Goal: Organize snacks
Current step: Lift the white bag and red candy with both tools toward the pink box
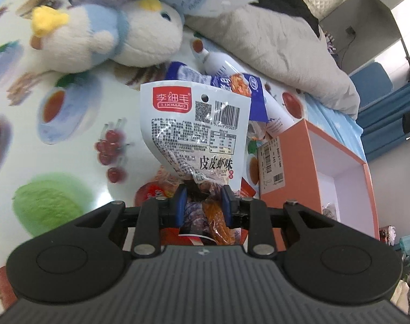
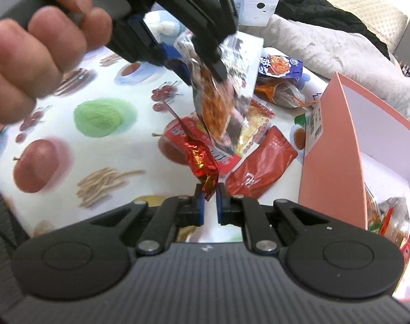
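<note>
My left gripper point(image 1: 203, 198) is shut on a white snack packet point(image 1: 195, 132) with a red logo and a barcode, lifted above the fruit-print cloth point(image 1: 70, 135). The right wrist view shows that same packet point(image 2: 226, 91) hanging from the left gripper point(image 2: 202, 62), held by a person's hand point(image 2: 34, 54). My right gripper point(image 2: 210, 197) is shut on a small shiny red foil packet point(image 2: 202, 159), raised off the cloth. Below lie several loose snack packets, among them a red pouch point(image 2: 261, 167) and a blue one point(image 2: 280, 66). An orange box point(image 2: 332, 145) with a white inside stands to the right.
Two plush birds point(image 1: 102, 35) lie at the back of the cloth, with a grey pillow point(image 1: 280, 48) and dark clothing behind. A white bottle point(image 1: 221, 64) lies by the blue packet point(image 1: 248, 89). Some snacks point(image 2: 388, 216) lie inside the orange box point(image 1: 315, 172).
</note>
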Available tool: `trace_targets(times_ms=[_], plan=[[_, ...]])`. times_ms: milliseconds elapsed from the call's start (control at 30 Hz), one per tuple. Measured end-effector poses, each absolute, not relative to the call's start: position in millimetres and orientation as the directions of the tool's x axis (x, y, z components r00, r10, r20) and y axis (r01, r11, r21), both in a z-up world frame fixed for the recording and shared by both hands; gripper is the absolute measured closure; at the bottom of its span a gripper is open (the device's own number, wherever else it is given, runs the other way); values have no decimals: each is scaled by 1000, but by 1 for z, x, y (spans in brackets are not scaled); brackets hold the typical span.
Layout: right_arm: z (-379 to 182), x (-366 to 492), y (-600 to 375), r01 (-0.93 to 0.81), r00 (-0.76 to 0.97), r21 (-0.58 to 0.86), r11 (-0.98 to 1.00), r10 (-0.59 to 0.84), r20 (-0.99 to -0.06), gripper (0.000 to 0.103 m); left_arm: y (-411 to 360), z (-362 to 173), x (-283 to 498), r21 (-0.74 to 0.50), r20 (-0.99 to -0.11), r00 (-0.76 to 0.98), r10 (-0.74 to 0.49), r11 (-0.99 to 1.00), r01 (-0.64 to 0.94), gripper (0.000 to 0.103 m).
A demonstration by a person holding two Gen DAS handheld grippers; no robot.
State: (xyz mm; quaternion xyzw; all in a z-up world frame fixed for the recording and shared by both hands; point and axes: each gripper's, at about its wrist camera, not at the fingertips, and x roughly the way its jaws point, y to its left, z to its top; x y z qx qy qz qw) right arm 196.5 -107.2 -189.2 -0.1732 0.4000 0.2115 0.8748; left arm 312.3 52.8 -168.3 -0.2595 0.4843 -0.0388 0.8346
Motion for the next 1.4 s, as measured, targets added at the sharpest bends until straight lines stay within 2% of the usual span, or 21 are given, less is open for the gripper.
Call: trace_targets(times_ms=[567, 800, 1167, 1400], plan=[[-184, 154, -123, -425, 559, -42, 904, 226, -798, 93, 80, -151, 215, -412, -790, 569, -227, 885, -219, 72], [-183, 150, -139, -348, 549, 46, 936, 244, -799, 93, 72, -159, 188, -336, -812, 553, -187, 924, -181, 72], [-175, 150, -155, -262, 568, 116, 958, 250, -784, 93, 50, -188, 184, -280, -855, 483, -192, 953, -117, 72], [-157, 157, -161, -248, 602, 129, 960, 257, -756, 93, 43, -169, 192, -286, -839, 505, -201, 953, -97, 72]])
